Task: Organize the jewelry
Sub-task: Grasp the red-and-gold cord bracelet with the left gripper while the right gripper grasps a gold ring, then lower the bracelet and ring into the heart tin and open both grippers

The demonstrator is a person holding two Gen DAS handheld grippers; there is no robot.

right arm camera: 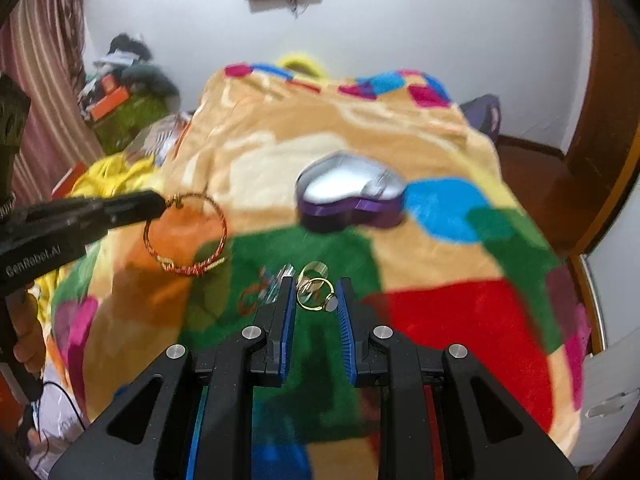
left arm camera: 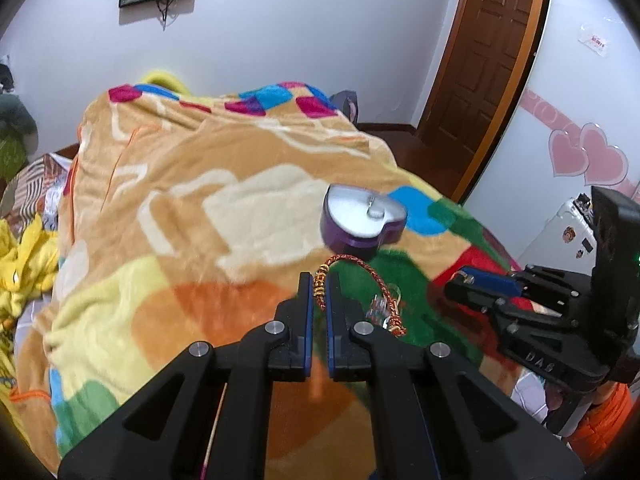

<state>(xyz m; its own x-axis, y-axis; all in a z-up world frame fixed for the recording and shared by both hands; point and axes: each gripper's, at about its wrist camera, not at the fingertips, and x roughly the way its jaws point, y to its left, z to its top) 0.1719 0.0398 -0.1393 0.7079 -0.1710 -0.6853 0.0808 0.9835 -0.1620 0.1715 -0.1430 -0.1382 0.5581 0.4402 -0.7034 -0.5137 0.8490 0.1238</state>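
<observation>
My left gripper (left arm camera: 319,285) is shut on a red braided bracelet with gold beads (left arm camera: 352,262) and holds it above the bed; the bracelet (right arm camera: 186,236) hangs from that gripper's tip (right arm camera: 160,202) in the right wrist view. A purple heart-shaped jewelry box (left arm camera: 362,220) with a closed silver lid stands on the blanket beyond it, also in the right wrist view (right arm camera: 350,196). My right gripper (right arm camera: 314,294) is open around a gold ring (right arm camera: 316,294) lying on the green patch. It shows at the right in the left wrist view (left arm camera: 464,284).
A colourful fleece blanket (left arm camera: 200,200) covers the bed. Small clear and orange jewelry pieces (right arm camera: 268,284) lie left of the ring. Yellow cloth and clutter (right arm camera: 116,172) sit at the bed's left. A wooden door (left arm camera: 492,40) stands at the far right.
</observation>
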